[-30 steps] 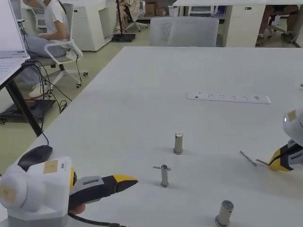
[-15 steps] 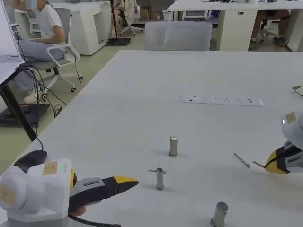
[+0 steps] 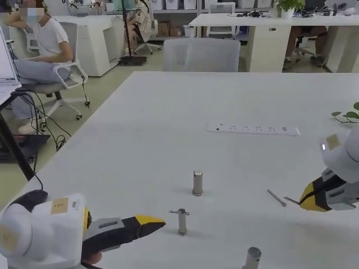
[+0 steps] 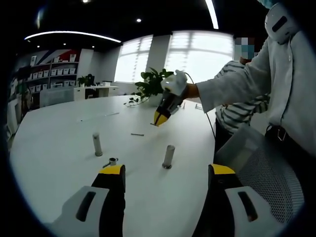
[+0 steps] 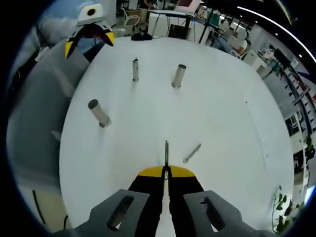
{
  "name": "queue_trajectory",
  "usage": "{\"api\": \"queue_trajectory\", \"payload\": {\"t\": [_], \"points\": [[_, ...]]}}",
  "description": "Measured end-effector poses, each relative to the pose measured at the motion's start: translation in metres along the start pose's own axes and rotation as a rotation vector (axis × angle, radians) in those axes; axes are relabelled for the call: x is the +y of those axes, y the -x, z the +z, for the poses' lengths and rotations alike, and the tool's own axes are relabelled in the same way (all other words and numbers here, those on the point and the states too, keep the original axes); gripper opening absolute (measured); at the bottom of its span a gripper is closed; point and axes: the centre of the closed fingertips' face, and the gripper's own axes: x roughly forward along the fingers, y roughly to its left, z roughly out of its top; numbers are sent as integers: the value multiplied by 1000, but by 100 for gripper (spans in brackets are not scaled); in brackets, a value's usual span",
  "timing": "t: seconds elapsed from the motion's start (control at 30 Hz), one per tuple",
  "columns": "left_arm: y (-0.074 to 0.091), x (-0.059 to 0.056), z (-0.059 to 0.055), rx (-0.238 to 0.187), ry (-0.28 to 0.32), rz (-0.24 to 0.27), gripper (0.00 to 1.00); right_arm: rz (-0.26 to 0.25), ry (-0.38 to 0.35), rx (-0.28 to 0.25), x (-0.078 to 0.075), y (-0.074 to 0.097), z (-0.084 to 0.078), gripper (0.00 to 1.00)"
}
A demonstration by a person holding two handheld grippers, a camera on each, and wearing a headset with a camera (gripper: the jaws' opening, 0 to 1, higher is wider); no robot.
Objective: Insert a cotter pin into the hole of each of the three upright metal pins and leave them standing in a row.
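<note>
Three upright metal pins stand on the white table (image 3: pixel 168 123): a far one (image 3: pixel 197 183), a middle one (image 3: pixel 182 221) with a cotter pin through its top, and a near one (image 3: pixel 252 259). My right gripper (image 3: pixel 302 202) is at the right, shut on a cotter pin (image 5: pixel 166 153) that points at the pins from low over the table. A loose cotter pin (image 3: pixel 276 197) lies just left of it, also seen as the loose pin (image 5: pixel 192 153). My left gripper (image 4: pixel 168 170) is open and holds nothing, left of the middle pin (image 4: pixel 113 161).
A white power strip (image 3: pixel 252 129) lies farther back on the table. A grey chair (image 3: pixel 201 54) stands at the far edge and a plant (image 3: pixel 350 115) at the right edge. A computer mouse (image 3: pixel 28 199) sits near the left edge. A person sits at a desk at far left.
The head camera has tilted up, so the whole picture has shifted. Both grippers stay in about the same places relative to the pins.
</note>
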Motion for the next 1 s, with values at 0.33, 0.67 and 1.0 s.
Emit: {"api": "queue_trajectory", "payload": {"t": [0.33, 0.67, 1.0], "points": [[-6, -5, 10, -9, -24, -3, 68, 23, 75, -35, 26, 15, 36, 3], [-11, -7, 16, -15, -17, -2, 68, 34, 150, -71, 46, 26, 67, 3], [-18, -8, 21, -14, -6, 3, 63, 54, 216, -87, 66, 29, 85, 3]]}}
